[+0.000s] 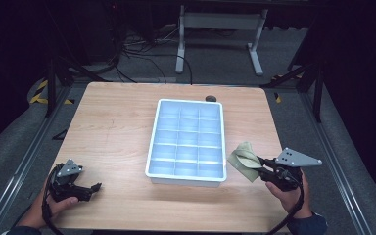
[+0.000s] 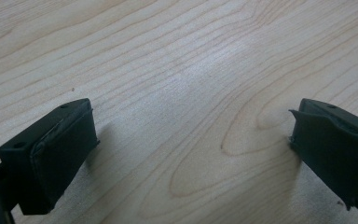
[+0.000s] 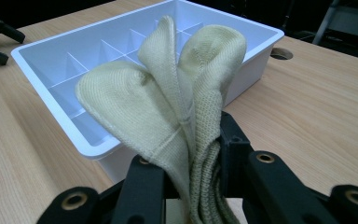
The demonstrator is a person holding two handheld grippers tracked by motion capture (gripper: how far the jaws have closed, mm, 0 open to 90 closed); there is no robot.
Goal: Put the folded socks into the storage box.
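A pale yellow-green knitted cloth (image 1: 245, 160) is pinched in my right gripper (image 1: 260, 165), held just above the table beside the right wall of a white divided tray (image 1: 185, 175). In the right gripper view the folded cloth (image 3: 177, 102) stands up from between the shut jaws, with the tray (image 3: 51, 70) right behind it. My left gripper (image 1: 92, 190) rests low at the table's near left corner, pointing right. Its two black pads (image 2: 65, 149) stand wide apart over bare wood, nothing between them.
The tray's compartments hold nothing. A round cable hole (image 1: 210, 98) lies at the table's far edge behind the tray. Bare wood stretches left of the tray. A white table frame (image 1: 220, 29) and cables sit on the floor beyond.
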